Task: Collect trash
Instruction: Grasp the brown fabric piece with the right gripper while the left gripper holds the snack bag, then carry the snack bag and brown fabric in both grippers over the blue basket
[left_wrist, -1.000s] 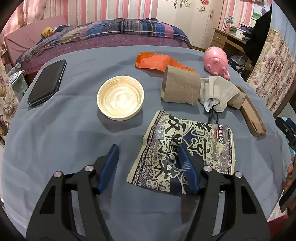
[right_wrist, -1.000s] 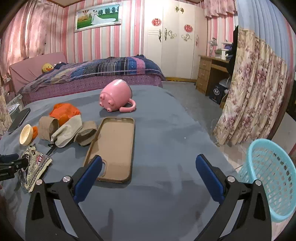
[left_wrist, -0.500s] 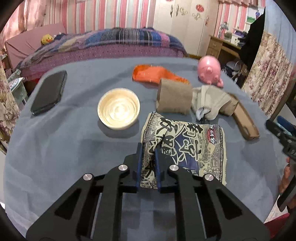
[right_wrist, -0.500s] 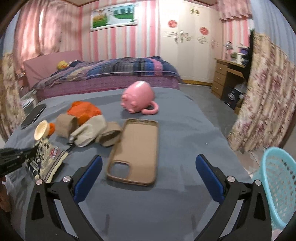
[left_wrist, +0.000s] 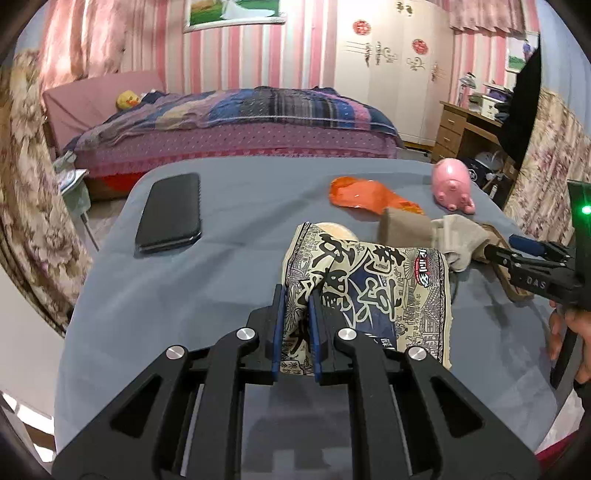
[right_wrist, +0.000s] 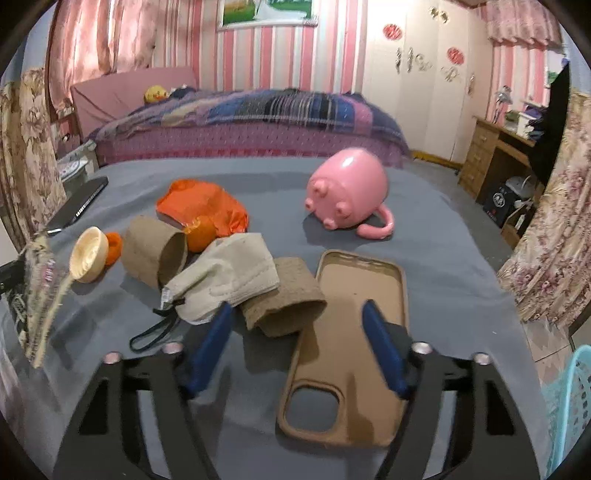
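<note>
The left gripper (left_wrist: 295, 317) pinches the printed snack wrapper (left_wrist: 369, 291) by its near edge, lifted off the table (left_wrist: 229, 258) towards its near edge; the limp foil could slip out; the right gripper (right_wrist: 299, 347), jaws just closing, half-spread around the crushed cardboard tube (right_wrist: 284, 299), might snag the phone case (right_wrist: 351, 354); wrapper's characters are unreadable; "DAS" is printed on the right gripper.

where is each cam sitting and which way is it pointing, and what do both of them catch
Left wrist: sits on the left tool, facing across the grey table toward the bed; its jaws are shut on the printed snack wrapper; a hand and the right tool show at the right edge.
Right wrist: sits on the right tool, facing the same way; its jaws, just closing, straddle a brown cardboard tube, not pressing.
Shared: wrapper, pink pig mug, orange bag.
</note>
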